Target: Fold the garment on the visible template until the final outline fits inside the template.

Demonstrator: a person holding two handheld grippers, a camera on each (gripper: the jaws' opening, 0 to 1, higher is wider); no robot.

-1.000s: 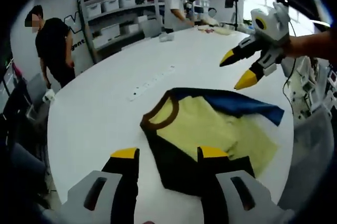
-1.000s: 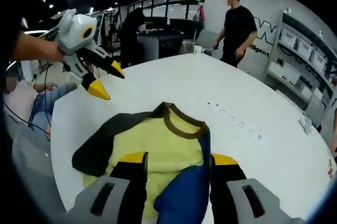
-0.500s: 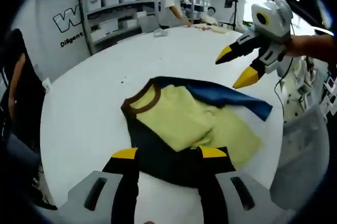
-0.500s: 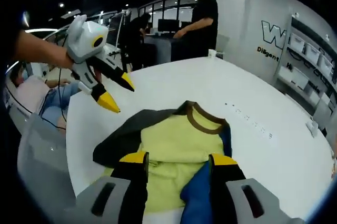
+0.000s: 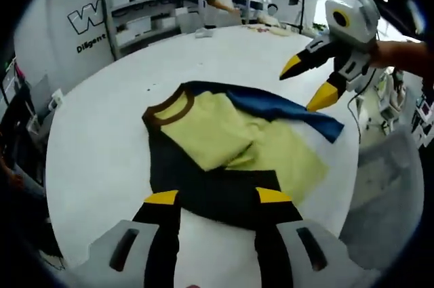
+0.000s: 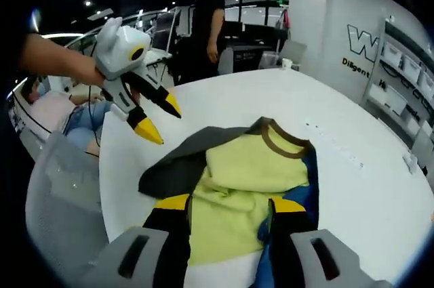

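Here the left gripper [image 5: 211, 197] hovers with jaws apart over the dark hem of the garment [image 5: 230, 142], which lies partly folded on the white surface [image 5: 95, 132]. The cloth looks light, limp and likely to slump, so an edge or corner is probably the best hold. The right gripper [image 5: 308, 85] hangs open above the blue sleeve [image 5: 291, 112].

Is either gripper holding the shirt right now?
No. In the left gripper view the right gripper hangs open above the shirt, and the left gripper is open with nothing between its jaws.
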